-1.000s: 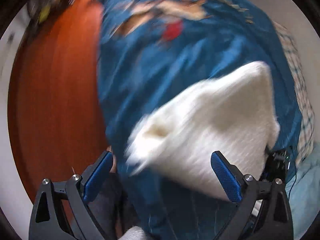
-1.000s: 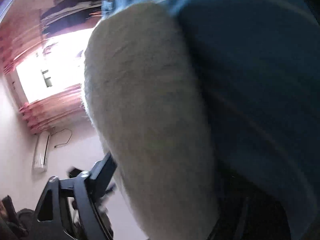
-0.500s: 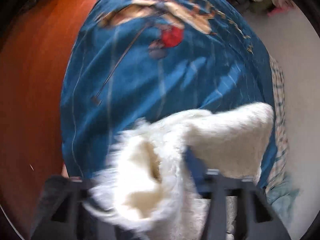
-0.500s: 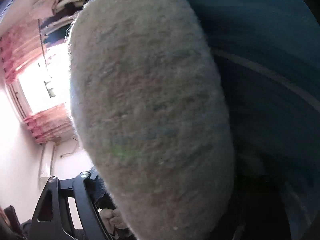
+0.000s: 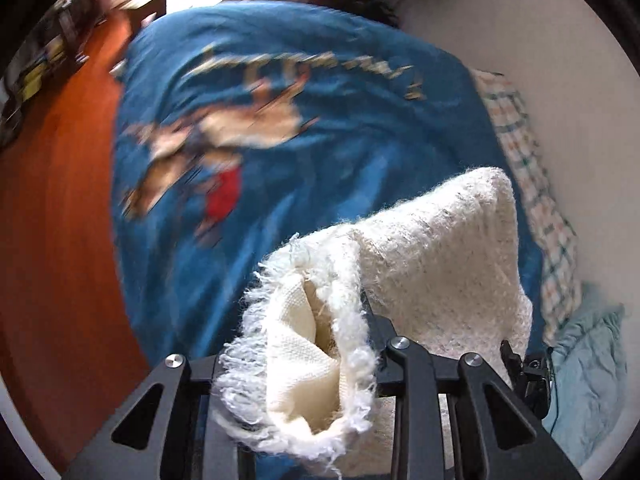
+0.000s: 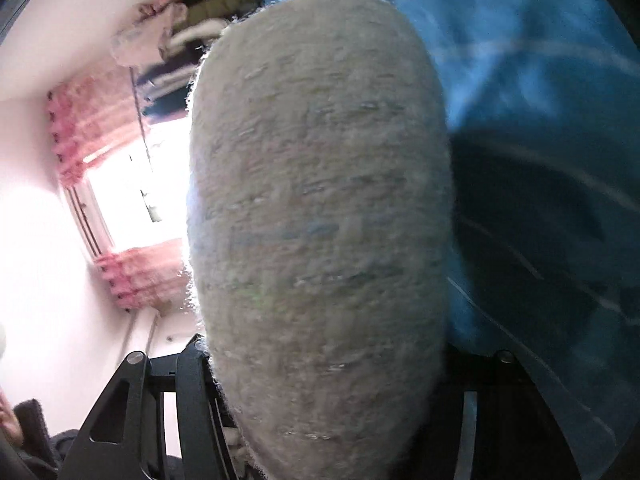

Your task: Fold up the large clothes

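Observation:
A fluffy cream-white knit garment (image 5: pixel 436 264) hangs over a bed covered by a blue printed blanket (image 5: pixel 320 128). My left gripper (image 5: pixel 308 344) is shut on a bunched, fringed edge of the garment, which fills the gap between the jaws. In the right wrist view the same garment (image 6: pixel 320 220) fills the middle of the frame, draped right in front of the camera. My right gripper (image 6: pixel 320 380) is shut on it; its fingertips are hidden by the cloth.
An orange-red wooden floor (image 5: pixel 52 200) lies left of the bed. A checked cloth (image 5: pixel 536 184) and a light blue cloth (image 5: pixel 592 368) lie along the white wall on the right. A bright window with pink curtains (image 6: pixel 116 200) shows behind.
My left gripper, open a second ago, has closed on the garment's fringed edge and lifted it. The garment has swung to cover more of the right wrist view.

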{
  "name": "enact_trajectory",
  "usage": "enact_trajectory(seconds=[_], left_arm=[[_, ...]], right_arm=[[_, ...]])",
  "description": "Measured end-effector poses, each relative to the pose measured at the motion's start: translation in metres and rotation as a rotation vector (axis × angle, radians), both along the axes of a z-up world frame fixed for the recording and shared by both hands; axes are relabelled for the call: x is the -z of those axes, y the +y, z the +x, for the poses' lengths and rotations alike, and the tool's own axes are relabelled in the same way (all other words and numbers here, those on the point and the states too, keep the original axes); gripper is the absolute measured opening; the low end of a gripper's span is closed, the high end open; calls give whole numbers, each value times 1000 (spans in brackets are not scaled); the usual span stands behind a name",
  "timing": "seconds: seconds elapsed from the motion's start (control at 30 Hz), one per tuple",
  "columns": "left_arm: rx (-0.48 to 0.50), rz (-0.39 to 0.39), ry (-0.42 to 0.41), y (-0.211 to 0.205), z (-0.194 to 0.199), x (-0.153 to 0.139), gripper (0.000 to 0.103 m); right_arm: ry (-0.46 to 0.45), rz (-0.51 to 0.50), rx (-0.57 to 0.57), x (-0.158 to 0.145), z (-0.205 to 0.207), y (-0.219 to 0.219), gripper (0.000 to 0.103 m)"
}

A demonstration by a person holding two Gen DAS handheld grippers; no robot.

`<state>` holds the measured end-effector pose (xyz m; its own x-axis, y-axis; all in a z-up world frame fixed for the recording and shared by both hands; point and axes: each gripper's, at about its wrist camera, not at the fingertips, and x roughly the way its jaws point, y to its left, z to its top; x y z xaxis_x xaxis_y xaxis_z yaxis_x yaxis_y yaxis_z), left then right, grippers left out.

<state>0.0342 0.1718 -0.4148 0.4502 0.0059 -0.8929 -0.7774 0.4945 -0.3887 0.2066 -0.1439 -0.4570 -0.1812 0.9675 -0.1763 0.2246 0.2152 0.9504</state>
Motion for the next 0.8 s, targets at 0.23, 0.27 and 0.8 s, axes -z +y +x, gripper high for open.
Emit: enact_trajectory(seconds=[0.23,0.27,0.8], left_arm=[[198,-39,-103,42,160,-1,25],[225,-44,-111,45,186,2,25],[489,-24,-215,43,550,98,25]], right_arm=[[-64,-52,207,-33,84,11,61],[-70,-66,246,-35,102,10,61],[-158,-46,363,58,435,-34,61]])
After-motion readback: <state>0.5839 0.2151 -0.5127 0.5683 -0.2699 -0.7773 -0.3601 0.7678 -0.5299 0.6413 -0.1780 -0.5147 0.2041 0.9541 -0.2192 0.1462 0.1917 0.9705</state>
